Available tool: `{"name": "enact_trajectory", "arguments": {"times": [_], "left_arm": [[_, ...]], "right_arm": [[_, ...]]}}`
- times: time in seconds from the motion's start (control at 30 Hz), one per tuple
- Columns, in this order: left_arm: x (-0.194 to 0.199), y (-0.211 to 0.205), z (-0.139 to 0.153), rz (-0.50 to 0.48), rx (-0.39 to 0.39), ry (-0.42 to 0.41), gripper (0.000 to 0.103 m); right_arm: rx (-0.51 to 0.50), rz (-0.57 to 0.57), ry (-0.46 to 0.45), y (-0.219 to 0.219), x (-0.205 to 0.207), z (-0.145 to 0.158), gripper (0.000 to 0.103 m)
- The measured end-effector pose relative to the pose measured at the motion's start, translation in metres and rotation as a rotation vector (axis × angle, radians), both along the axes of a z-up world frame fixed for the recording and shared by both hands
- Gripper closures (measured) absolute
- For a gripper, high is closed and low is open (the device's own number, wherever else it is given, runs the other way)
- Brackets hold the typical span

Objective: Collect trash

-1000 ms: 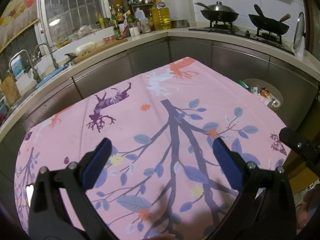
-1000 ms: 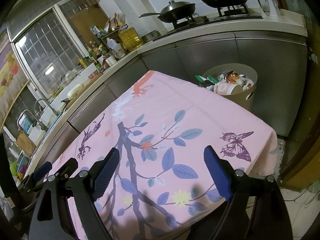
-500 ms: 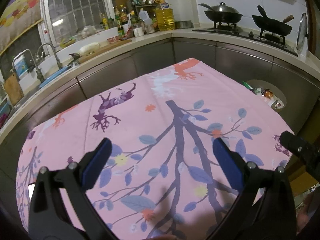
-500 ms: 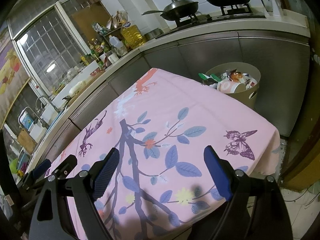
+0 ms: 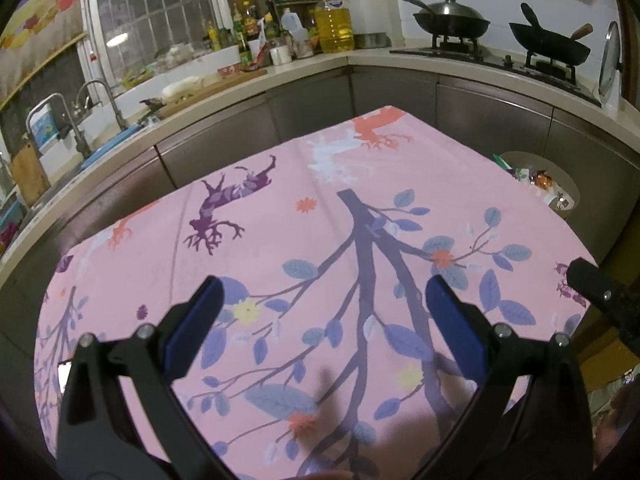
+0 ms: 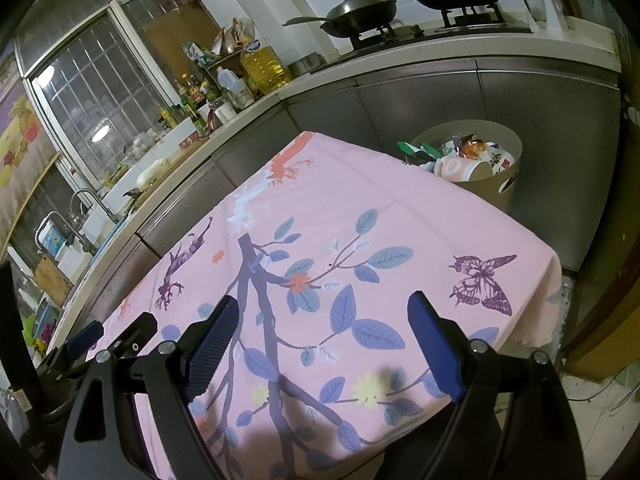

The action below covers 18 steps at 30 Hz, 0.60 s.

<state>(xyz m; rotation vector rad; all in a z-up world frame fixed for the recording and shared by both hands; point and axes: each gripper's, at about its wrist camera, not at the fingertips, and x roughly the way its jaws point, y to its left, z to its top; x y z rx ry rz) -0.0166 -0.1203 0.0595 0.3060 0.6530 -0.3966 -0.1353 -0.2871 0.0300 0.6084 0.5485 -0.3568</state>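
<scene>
We see a smooth pink tablecloth [image 6: 360, 216] printed with branches and leaves, and one round tan bin [image 6: 506, 184] heaped with crumpled trash [image 6: 460, 156] — at one o'clock from our right gripper [image 6: 324, 344]. Both grippers, the left gripper [image 5: 324, 320] too, hang with jaws spread wide, holding nothing.

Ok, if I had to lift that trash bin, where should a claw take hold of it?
Probably at the oval handle cutout in the bin wall, or over the bare rim beside it. Come from above on the open floor side; the table blocks the near side and trash heaps up inside.
</scene>
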Motion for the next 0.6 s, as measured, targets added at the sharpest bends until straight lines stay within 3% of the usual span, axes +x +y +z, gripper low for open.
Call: {"name": "enact_trajectory", "arguments": {"times": [0.6], "left_arm": [[0.0091,0.0091,-0.008,0.044,-0.006,0.052,0.006]], "right_arm": [[0.0,0.008,0.024,0.0028,0.0057,-0.0059,0.02]]}}
